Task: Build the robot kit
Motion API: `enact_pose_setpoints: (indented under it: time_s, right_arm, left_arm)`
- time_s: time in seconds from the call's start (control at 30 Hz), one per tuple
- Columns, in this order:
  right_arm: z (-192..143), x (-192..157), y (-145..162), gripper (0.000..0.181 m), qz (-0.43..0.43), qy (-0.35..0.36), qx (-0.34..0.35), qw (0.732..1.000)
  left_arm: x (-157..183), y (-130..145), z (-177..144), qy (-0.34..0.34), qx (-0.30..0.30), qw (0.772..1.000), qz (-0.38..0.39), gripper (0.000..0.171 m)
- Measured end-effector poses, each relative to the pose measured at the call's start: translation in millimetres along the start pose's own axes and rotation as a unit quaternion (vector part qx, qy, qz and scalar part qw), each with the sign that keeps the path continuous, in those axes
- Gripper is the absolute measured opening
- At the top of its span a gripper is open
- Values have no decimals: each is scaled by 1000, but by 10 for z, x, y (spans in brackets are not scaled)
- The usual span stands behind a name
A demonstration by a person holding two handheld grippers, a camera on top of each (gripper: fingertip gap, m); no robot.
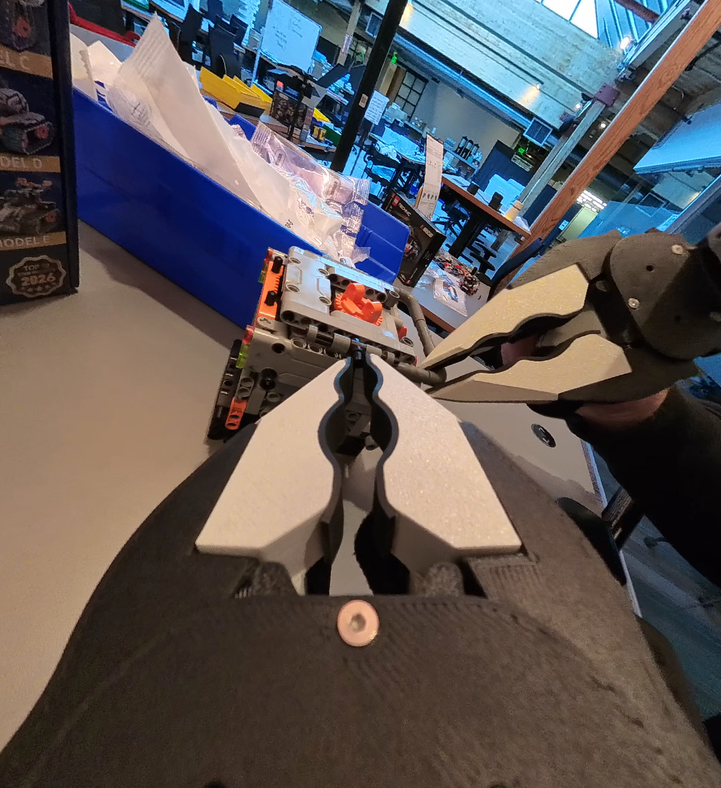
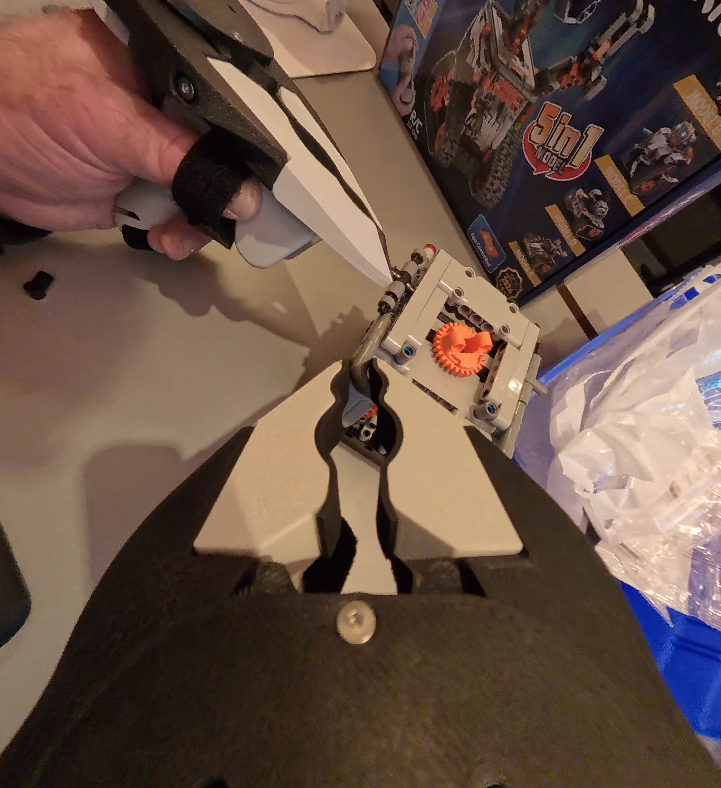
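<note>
While your left gripper (image 1: 358, 362) pinches a small black pin on the near top edge of the model (image 1: 320, 324), its jaws stand almost together, with only the pin between the tips. Your right gripper (image 2: 360, 371) is narrowed the same way around a dark grey bent tube (image 2: 365, 354) at the model's corner.

From the left wrist view you see the right gripper (image 1: 429, 375) come in from the right, its tips on the tube (image 1: 429, 375) where it curves down beside the model. Only the right wrist view shows your left hand (image 2: 64, 132) wrapped round its gripper (image 2: 386, 273), with a black strap over one finger, and a loose black piece (image 2: 39, 285) on the table (image 2: 137, 362).

The model stands on the table, grey with orange parts, an orange gear (image 2: 461, 347) set in its top frame. Just behind it lies a blue bin (image 1: 171, 213) stuffed with clear bags (image 1: 307, 192) and paper. A dark toy box (image 1: 13, 149) stands upright at the bin's end. Only the left view shows the workshop beyond.
</note>
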State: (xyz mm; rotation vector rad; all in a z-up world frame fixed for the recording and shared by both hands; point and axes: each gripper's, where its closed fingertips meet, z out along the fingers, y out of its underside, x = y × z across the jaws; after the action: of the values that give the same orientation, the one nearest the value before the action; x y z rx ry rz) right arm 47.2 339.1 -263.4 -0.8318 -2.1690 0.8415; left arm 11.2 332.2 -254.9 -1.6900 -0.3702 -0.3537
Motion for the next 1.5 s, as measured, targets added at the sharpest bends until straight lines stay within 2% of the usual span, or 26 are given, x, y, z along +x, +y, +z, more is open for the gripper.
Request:
enact_pose_setpoints:
  time_s: [0.27,0.4,1.33,1.4,1.5]
  right_arm:
    - [-54,2,-89,5,21,-26,56,998]
    - [12,-15,-29,6,13,-25,38,999]
    - [-29,11,-57,6,35,-40,61,997]
    - [-22,-4,-60,6,32,-42,61,997]
    - [-27,-6,-71,6,34,-44,65,996]
  left_arm:
    - [-12,-7,6,-3,4,1000,-3,1]
    - [-10,-9,16,-1,6,1000,-7,1]
    - [1,-13,21,-1,-18,999,27,2]
    - [-22,-78,-21,-21,-9,999,48,19]
    - [-19,-124,-71,-43,-17,994,103,30]
